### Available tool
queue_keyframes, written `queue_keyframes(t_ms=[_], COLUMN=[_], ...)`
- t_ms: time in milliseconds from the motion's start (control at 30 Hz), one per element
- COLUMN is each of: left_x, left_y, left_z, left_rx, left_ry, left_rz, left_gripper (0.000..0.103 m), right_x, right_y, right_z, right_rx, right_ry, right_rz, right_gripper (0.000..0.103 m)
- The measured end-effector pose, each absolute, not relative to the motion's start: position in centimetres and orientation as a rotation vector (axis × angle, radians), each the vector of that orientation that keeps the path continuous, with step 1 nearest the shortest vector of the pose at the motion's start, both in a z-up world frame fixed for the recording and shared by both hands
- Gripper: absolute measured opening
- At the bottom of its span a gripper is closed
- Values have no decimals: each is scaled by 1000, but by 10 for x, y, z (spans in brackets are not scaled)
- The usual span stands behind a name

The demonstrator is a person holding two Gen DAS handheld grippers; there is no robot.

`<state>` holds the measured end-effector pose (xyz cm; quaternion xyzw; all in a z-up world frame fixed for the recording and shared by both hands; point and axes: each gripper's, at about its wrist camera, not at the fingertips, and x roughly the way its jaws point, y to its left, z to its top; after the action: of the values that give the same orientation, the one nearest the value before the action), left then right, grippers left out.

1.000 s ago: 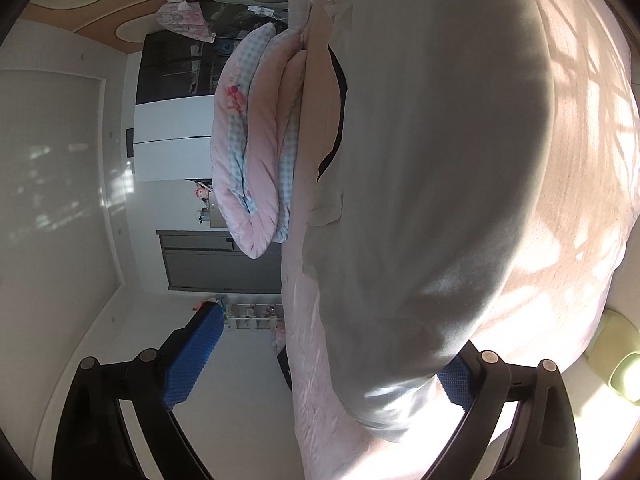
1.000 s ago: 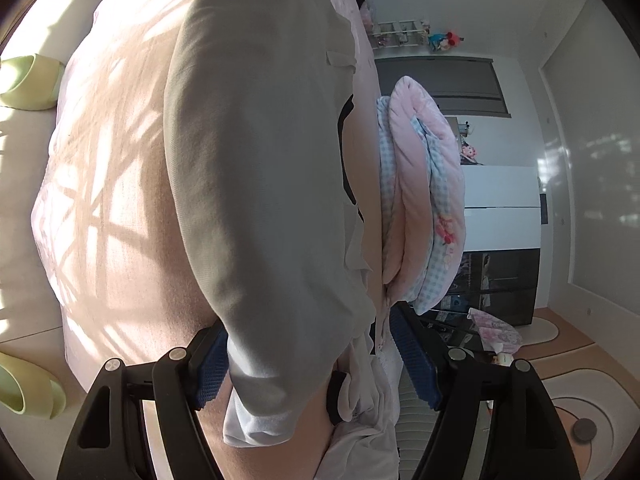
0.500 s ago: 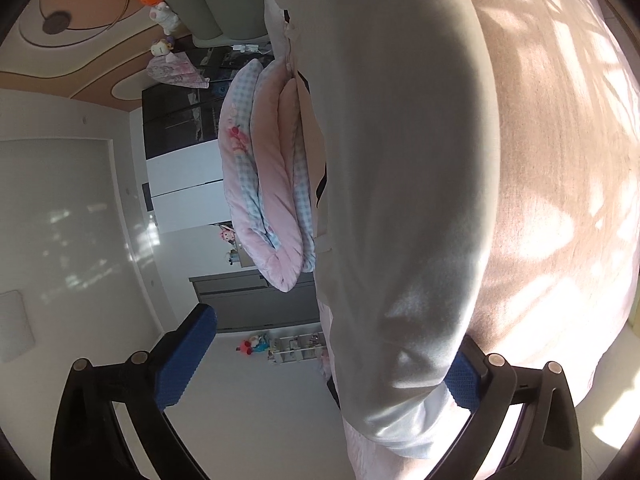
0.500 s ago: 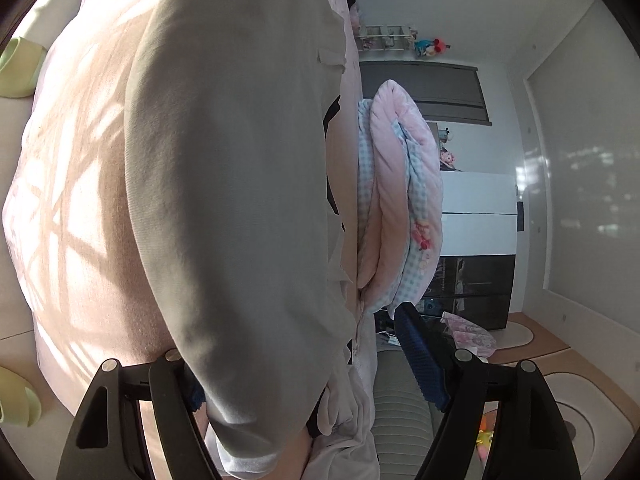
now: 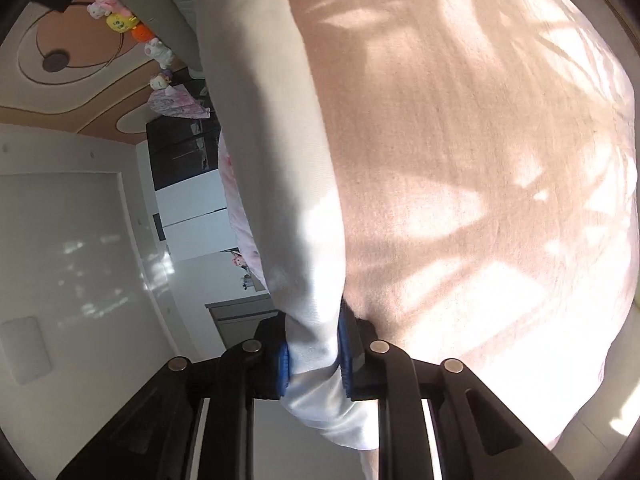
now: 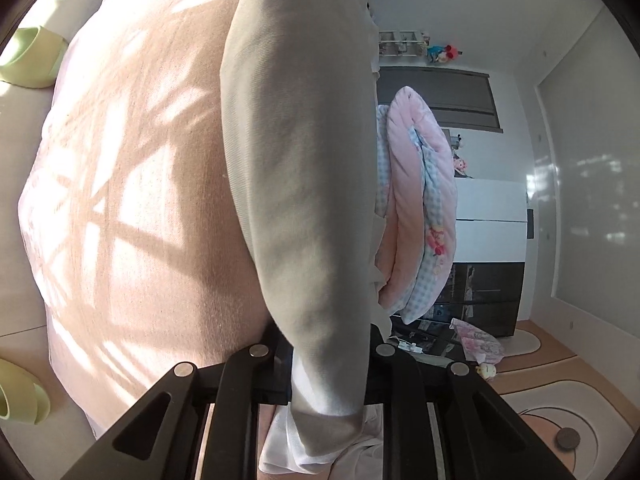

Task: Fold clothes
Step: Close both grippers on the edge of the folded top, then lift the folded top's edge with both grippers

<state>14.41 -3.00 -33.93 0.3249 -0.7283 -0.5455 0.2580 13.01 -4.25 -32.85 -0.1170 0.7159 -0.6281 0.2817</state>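
A pale grey garment (image 5: 272,168) lies on a bed with a pink sheet (image 5: 460,184). In the left wrist view my left gripper (image 5: 314,354) is closing on the garment's near edge, its blue pads (image 5: 283,364) pressing the cloth from both sides. In the right wrist view the same grey garment (image 6: 304,168) runs up the middle of the picture. My right gripper (image 6: 326,364) is closing on its near edge, with the cloth squeezed between the black fingers and white fabric bunched below.
A rolled pink and blue checked quilt (image 6: 420,208) lies further up the bed. Green slippers (image 6: 32,56) sit on the floor beside the bed. Plush toys (image 5: 120,20), a dark cabinet (image 5: 180,152) and white cupboards line the room's far side.
Both grippers went from wide open around the garment's edge to closed on it. The left one sank lower and rolled, so the garment fills less of its view.
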Motion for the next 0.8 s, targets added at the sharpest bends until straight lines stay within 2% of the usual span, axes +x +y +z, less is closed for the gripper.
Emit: queue_keyframes(t_ms=[167,267,567,800], left_x=[135,132,103,94], left_y=[-30,-34,-38,-46], left_z=[-305,-288,-255,-239], left_rx=[1099,1227,1543,1698], left_ry=[-1877,-1891,-1766,-1646], left_rz=[-1667,-1743,-1848,-1949], left_gripper=[13,14,21,25], right_x=[127,122,90,75], right_y=[-44,-46,-68,-80], right_z=[-325,-316,-273,-254], right_rx=[-334,-295,25,148], right_ry=[1976,1983,1870,1822], right_rz=[-1543,-1431,-1313,-1176], right_gripper=[20,20,20,20])
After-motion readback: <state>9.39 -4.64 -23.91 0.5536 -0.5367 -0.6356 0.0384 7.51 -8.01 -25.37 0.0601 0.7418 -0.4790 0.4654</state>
